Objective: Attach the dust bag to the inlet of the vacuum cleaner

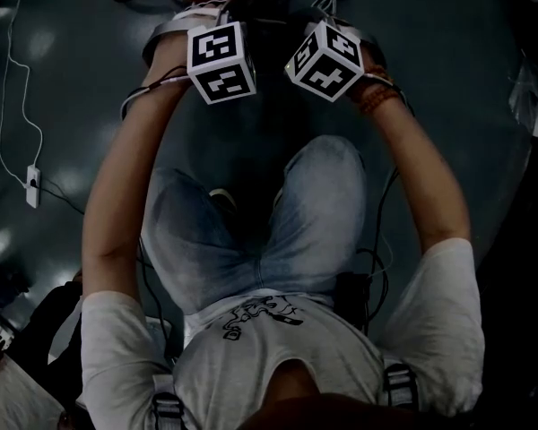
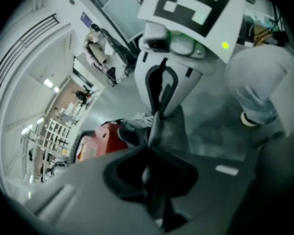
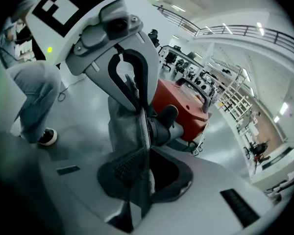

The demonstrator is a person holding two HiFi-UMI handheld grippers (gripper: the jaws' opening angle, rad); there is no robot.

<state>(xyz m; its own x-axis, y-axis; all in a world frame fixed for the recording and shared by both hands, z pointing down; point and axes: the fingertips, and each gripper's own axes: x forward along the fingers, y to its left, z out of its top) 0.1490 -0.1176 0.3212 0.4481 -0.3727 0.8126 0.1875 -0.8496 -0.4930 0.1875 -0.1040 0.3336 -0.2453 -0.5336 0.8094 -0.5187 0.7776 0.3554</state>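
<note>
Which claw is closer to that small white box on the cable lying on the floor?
Left. The left claw is on the side of the white box, though well clear of it; the right claw sits beyond the left one, farther off.

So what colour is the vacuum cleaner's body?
The vacuum cleaner is red, clearest in the right gripper view.

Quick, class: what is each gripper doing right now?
Left gripper: shut on the dust bag.
Right gripper: shut on the dust bag.
</note>
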